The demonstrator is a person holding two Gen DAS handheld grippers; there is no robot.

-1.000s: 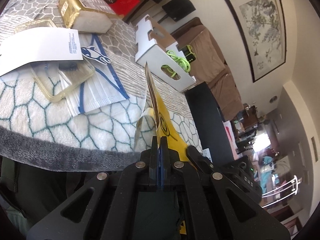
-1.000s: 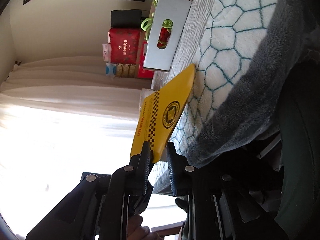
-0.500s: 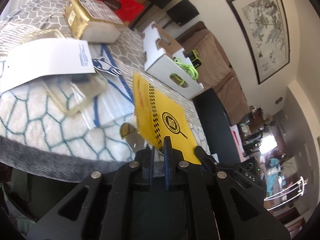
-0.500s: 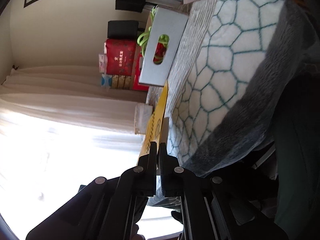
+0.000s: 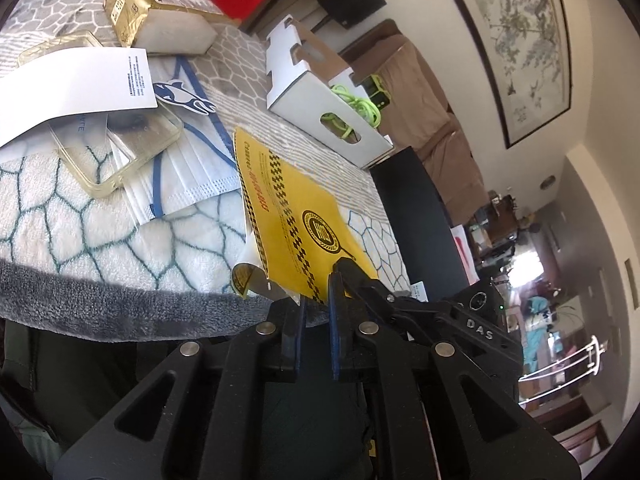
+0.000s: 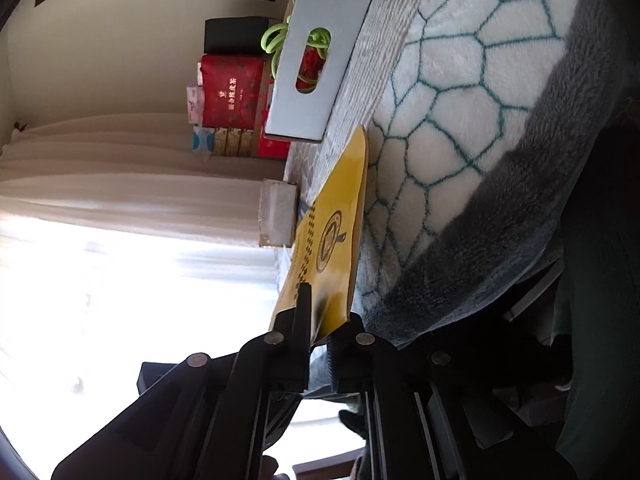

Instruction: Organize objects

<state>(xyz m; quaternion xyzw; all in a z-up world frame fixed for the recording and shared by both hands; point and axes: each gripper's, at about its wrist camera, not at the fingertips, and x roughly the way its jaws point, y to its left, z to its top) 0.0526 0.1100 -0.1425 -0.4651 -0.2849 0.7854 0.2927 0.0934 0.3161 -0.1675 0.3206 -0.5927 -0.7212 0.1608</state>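
A flat yellow packet with black checks and a round emblem lies over the near edge of the blanket-covered table. My right gripper is shut on its near corner; its black fingers show pinching the packet in the left wrist view. The packet also shows edge-on in the right wrist view. My left gripper sits just below the packet's edge with a gap between the jaws and nothing held. A white cardboard box with green cord stands behind.
On the blanket lie a clear phone case, white face masks, a white card and a gold-wrapped block. Red boxes stand at the back. A black panel stands right of the table.
The left gripper opened and let go of the yellow packet. The right gripper closed on it, and the packet swung from edge-on to lying flatter over the blanket.
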